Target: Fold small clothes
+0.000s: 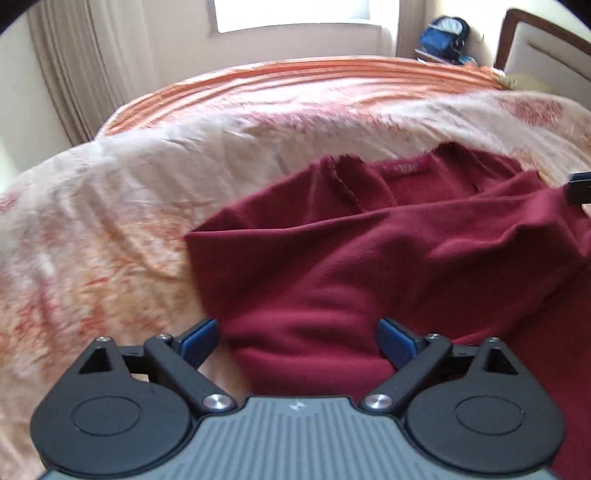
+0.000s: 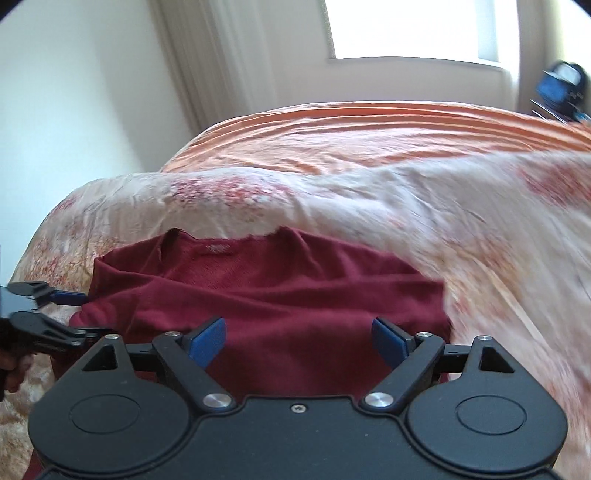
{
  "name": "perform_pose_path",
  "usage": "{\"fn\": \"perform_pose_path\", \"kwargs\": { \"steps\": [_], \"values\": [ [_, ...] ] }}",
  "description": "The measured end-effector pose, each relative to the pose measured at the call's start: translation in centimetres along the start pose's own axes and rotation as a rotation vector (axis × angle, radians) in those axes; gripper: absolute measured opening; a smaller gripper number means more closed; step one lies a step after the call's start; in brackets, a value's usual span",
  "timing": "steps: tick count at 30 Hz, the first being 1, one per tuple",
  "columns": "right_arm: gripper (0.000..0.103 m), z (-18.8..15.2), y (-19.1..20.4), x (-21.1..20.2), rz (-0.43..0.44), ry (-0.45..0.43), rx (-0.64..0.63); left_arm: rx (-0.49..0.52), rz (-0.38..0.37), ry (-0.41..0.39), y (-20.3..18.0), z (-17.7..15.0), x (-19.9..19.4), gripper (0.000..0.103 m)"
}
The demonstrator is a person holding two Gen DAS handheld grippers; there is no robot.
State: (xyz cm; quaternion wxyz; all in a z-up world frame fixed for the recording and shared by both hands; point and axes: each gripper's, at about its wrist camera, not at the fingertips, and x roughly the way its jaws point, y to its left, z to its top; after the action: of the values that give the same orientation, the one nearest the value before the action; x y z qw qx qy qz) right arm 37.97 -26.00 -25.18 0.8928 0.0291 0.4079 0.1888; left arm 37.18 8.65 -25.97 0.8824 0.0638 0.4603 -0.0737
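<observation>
— Under my left gripper (image 1: 297,341), what do you make of it?

— Its jaws are spread wide with nothing between them, hovering over the near part of the maroon top (image 1: 369,266). My right gripper (image 2: 299,341) is just as wide and also empty, above the same garment.

— How far along are we?

— Partly, I'd judge. The top lies on the floral bedspread (image 1: 110,221) with one broad fold of cloth drawn across its body below the neckline; the label side faces up. It is not yet a compact bundle, so more folds remain.

— Count things for me.

— One garment, two grippers, each with two blue pads (image 2: 208,341). Beyond the spread there is one orange striped sheet (image 2: 369,129), then one window (image 2: 417,26) with a beige curtain (image 2: 207,55), one blue bag (image 1: 445,35) and one headboard (image 1: 546,48).

— Any other clothes?

— None that I can see.
</observation>
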Motion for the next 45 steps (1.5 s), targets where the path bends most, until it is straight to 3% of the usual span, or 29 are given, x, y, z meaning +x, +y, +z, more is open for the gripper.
{"fn": "perform_pose_path", "kwargs": {
  "steps": [5, 9, 12, 14, 15, 16, 18, 20, 21, 22, 24, 27, 30, 38, 40, 45],
  "values": [
    [0.07, 2.4, -0.3, 3.4, 0.069, 0.093, -0.119, 0.056, -0.05, -0.057, -1.0, -0.3, -2.3, 0.095],
    [0.052, 2.9, -0.1, 6.0, 0.09, 0.184, -0.225, 0.092, -0.064, -0.041, -3.0, 0.2, -1.1, 0.095],
    [0.046, 2.6, 0.6, 7.5, 0.104, 0.251, -0.331, 0.087, -0.067, -0.028, -3.4, 0.0, -0.7, 0.096],
    [0.031, 2.3, 0.9, 7.8, 0.079, 0.244, -0.384, 0.082, -0.065, -0.022, -3.4, -0.2, -0.3, 0.096],
    [0.023, 2.3, 1.0, 7.8, 0.03, 0.22, -0.403, 0.08, -0.062, -0.016, -3.3, -0.2, 0.0, 0.096],
    [0.021, 2.4, 0.9, 7.9, -0.02, 0.192, -0.405, 0.079, -0.059, -0.01, -3.3, -0.3, 0.2, 0.096],
    [0.021, 2.6, 0.3, 8.0, -0.077, 0.164, -0.364, 0.07, -0.051, -0.011, -3.3, -0.3, 0.1, 0.096],
    [0.028, 2.9, -0.2, 7.3, -0.047, 0.145, -0.272, 0.041, -0.076, -0.046, -3.1, 0.2, -0.7, 0.096],
    [0.035, 3.0, -0.1, 6.2, -0.009, 0.107, -0.242, 0.03, -0.094, -0.064, -3.0, 0.4, -1.1, 0.097],
    [0.048, 2.9, 0.3, 5.3, 0.03, 0.078, -0.234, 0.025, -0.102, -0.071, -3.0, 0.5, -1.2, 0.098],
    [0.06, 1.9, 1.4, 4.2, 0.081, 0.073, -0.257, 0.036, -0.081, -0.05, -3.1, 0.6, -0.5, 0.099],
    [0.061, -0.6, 2.3, 4.1, 0.084, 0.13, -0.331, 0.096, -0.01, 0.025, -3.3, 0.0, 1.6, 0.098],
    [0.06, -2.5, 1.1, 3.7, 0.025, 0.148, -0.356, 0.147, 0.021, 0.027, -3.5, -1.1, 1.4, 0.1],
    [0.065, -2.6, -1.5, -1.3, -0.019, 0.088, -0.223, 0.0, 0.003, 0.005, -1.6, -2.8, -1.8, 0.099],
    [0.072, -3.2, -2.1, -3.3, 0.006, 0.08, -0.147, -0.028, -0.013, 0.007, -1.5, -4.0, -3.4, 0.099],
    [0.08, -7.4, -3.1, -7.6, 0.084, 0.166, 0.062, -0.035, -0.053, 0.085, -1.9, -9.5, -6.7, 0.099]
  ]
}}
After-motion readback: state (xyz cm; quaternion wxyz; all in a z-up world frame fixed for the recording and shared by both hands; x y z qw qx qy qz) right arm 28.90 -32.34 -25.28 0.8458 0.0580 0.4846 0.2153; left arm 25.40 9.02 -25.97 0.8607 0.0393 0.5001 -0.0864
